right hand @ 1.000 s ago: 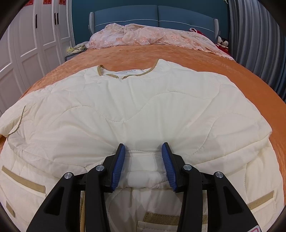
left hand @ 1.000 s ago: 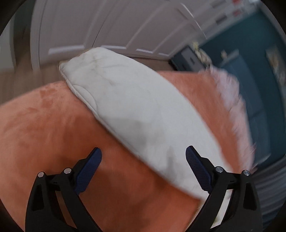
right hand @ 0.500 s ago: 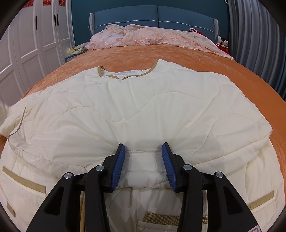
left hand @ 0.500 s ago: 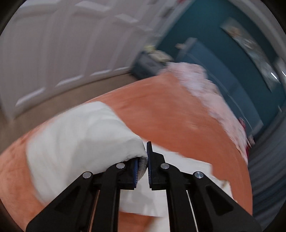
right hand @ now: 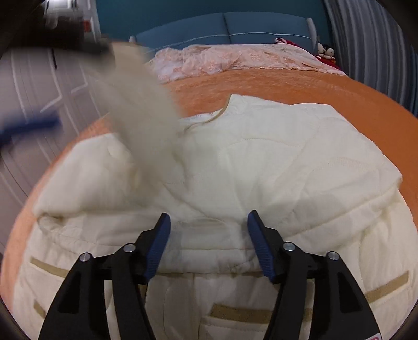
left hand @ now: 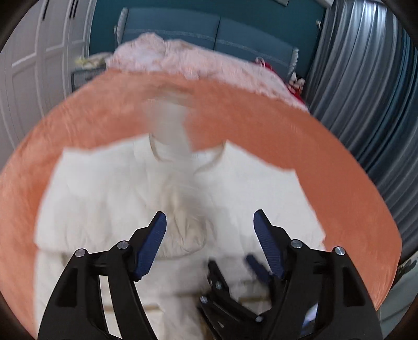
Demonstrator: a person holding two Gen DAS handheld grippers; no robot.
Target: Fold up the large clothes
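A cream quilted jacket (right hand: 274, 157) lies spread on the orange bedspread (right hand: 300, 83), collar toward the headboard. It also shows in the left wrist view (left hand: 109, 198). Its left sleeve (right hand: 146, 104) is blurred in mid-air, falling across the jacket's chest. My left gripper (left hand: 210, 226) is open and empty above the jacket's middle; it shows blurred at the upper left of the right wrist view (right hand: 28, 125). My right gripper (right hand: 209, 227) is open, its jaws astride a fold of the jacket near the hem. It also shows low in the left wrist view (left hand: 232, 264).
A pink lace cover (right hand: 235, 57) lies at the head of the bed by the blue headboard (right hand: 224, 23). White wardrobe doors (left hand: 31, 65) stand on the left. Grey curtains (left hand: 365, 65) hang on the right.
My left gripper carried the sleeve from the bed's left edge over the jacket, then opened and let it go. My right gripper opened wider and stayed near the hem.
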